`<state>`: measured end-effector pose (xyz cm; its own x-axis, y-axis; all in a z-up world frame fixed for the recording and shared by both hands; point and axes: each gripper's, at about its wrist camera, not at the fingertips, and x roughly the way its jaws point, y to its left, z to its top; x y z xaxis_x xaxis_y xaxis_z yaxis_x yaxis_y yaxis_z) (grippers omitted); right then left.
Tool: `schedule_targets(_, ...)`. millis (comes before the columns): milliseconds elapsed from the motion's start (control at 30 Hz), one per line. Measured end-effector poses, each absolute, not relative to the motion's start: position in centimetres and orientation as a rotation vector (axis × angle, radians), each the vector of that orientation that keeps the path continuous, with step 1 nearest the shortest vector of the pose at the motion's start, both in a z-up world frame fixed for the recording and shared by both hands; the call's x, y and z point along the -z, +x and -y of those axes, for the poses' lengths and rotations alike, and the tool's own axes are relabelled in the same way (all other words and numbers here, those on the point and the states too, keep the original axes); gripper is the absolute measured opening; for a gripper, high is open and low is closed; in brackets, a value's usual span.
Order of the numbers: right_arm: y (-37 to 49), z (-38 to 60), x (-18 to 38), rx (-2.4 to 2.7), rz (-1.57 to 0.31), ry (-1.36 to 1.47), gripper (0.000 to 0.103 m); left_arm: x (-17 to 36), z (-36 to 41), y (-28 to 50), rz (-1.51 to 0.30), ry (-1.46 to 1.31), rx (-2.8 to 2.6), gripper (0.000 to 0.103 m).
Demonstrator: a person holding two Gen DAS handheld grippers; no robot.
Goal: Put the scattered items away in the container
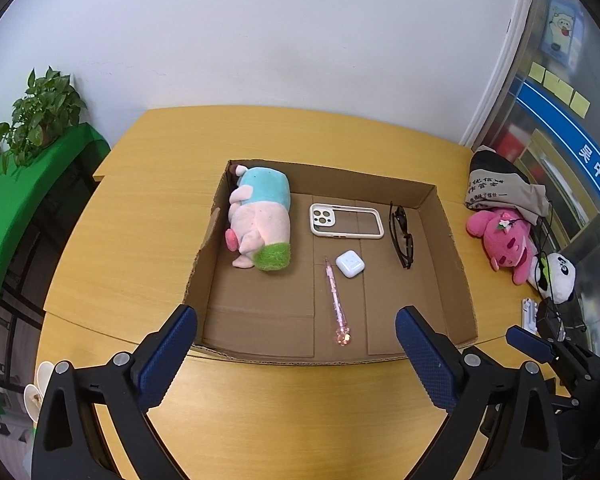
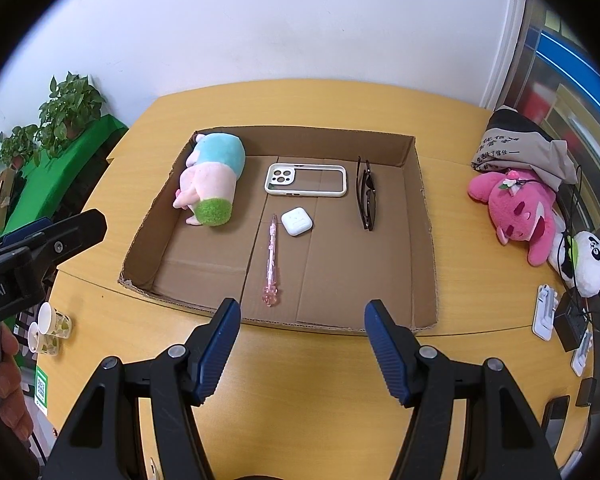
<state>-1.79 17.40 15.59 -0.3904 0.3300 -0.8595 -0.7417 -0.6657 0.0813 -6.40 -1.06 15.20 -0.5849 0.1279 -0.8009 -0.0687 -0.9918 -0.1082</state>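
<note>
Cardboard box (image 1: 452, 240) with plush toy (image 1: 260, 220), phone case (image 1: 346, 221), earbud case (image 1: 350, 264), pen (image 1: 336, 300), glasses (image 1: 402, 236); left gripper (image 1: 296, 336), right gripper (image 2: 302, 332) both spread, empty.

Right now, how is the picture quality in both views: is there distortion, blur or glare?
Left wrist view: strong fisheye bending, dark corners; the box is sharp, the right edge is blurred. Right wrist view: the same bending; the table shows soft glare, and the pen is sharp.

White wall (image 1: 280, 40) behind a wooden table (image 1: 140, 220), potted plants (image 1: 44, 108) left.
</note>
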Motion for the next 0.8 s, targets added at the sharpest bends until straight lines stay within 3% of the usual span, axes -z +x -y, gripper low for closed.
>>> schedule_targets(800,-1.0,-18.5,-14.8,-2.074,-0.636,-1.157,0.064,-14.1,0.1,-6.5,-0.013,-1.414,-2.739,0.102)
